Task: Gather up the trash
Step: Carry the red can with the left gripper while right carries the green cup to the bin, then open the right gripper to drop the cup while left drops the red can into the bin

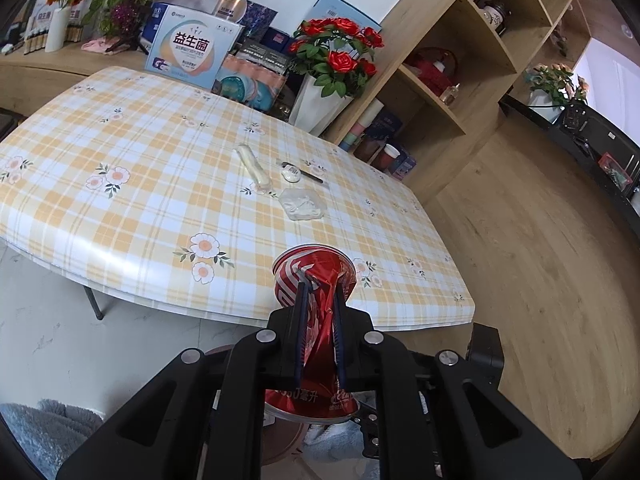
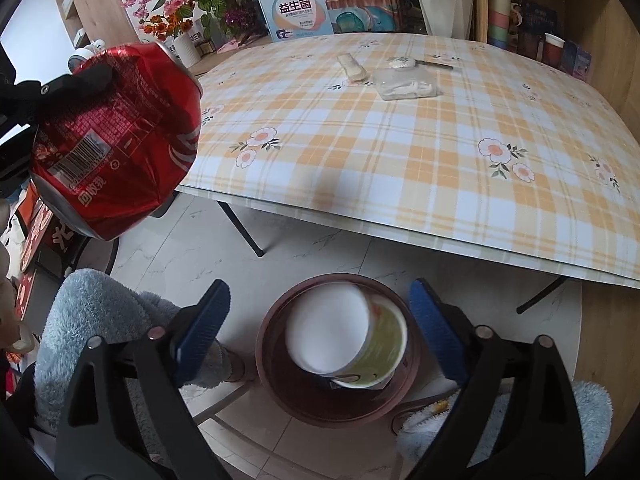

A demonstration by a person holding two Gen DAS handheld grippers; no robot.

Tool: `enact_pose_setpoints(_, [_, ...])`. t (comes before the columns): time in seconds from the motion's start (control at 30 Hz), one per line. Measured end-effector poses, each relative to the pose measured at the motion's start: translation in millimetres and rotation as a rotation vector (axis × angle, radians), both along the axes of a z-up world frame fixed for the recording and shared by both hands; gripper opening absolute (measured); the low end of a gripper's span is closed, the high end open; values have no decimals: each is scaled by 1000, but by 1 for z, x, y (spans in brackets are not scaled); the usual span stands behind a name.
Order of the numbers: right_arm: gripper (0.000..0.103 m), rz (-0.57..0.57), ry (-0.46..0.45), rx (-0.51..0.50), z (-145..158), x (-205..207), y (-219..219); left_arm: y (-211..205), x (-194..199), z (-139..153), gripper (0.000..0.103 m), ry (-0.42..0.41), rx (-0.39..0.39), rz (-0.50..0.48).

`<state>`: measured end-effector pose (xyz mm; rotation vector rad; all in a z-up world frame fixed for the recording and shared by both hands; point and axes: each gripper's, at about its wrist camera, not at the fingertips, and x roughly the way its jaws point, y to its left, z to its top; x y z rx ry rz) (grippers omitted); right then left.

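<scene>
Progress so far, judging by what sits where: roughly halfway. Round brown plastic bin (image 2: 340, 400) down on the floor just off the near edge of the worktop (image 2: 400, 140), already holding a white-and-green paper noodle cup (image 2: 348, 340) lying tipped inside. Right gripper (image 2: 320, 320) poised right above that bin, fingers spread wide with nothing between them, so probably just dropped off. Left gripper (image 1: 319, 320) clamped hard on a crushed red aluminium soda can (image 1: 316, 276), pinched at the waist, held in the air over the near worktop edge, left of the bin. Not binned yet.

Left on the worktop, far side: a pale cream wrapped stick-shaped packet (image 1: 252, 166), a crumpled clear plastic wrapper (image 1: 302, 204), and a small white round bit beside a dark thin stick (image 1: 291, 174). Hard to tell what that last one is.
</scene>
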<state>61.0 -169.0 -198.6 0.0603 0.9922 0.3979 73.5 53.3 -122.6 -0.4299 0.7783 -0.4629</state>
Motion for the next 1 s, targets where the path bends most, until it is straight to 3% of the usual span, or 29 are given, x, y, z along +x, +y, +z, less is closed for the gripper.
enact_pose_setpoints(0.2, [97,-62,-59,-20,11,6,-13,-2,2,-6,12,18,12,-2])
enact_pose_setpoints(0.5, [97,-217,-164,-54,38,14,-60,-21,3,-22,12,64,32,-48])
enact_pose_setpoints(1.0, [97,-344,-186,-14,40,17,-111,-56,5,-52,12,145,100,-112])
